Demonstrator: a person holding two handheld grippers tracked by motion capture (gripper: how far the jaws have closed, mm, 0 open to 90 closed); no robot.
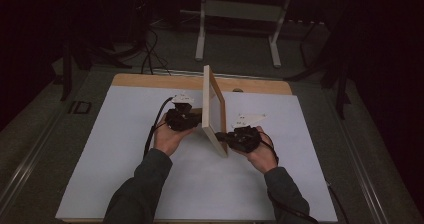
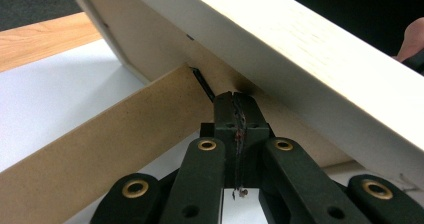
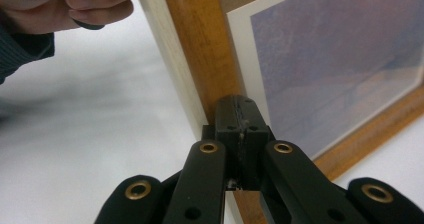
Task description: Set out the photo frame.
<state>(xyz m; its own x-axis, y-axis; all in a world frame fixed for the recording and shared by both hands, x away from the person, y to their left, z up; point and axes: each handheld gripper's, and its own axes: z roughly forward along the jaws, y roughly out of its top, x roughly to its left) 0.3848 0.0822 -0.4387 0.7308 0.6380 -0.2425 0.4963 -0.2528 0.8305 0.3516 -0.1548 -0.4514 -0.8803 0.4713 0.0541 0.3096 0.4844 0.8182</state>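
Picture frame (image 1: 214, 109) is standing on its edge in the middle of the white table (image 1: 125, 174). Left gripper (image 1: 192, 118) (jaws squeezed together, holding nothing) is poking its back from 9 o'clock. Right gripper (image 1: 223, 136), squeezed together too, is pushing its front from 4 o'clock.

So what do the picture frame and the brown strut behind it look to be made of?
Picture frame: looks like wood, with a warm brown varnished face showing grain and a pale, unstained outer edge. The picture sits behind something clear, glass or acrylic; I cannot tell which.
Strut: flat, matte, uniform tan with a fine speckled surface and no grain, so probably fibreboard or hardboard.
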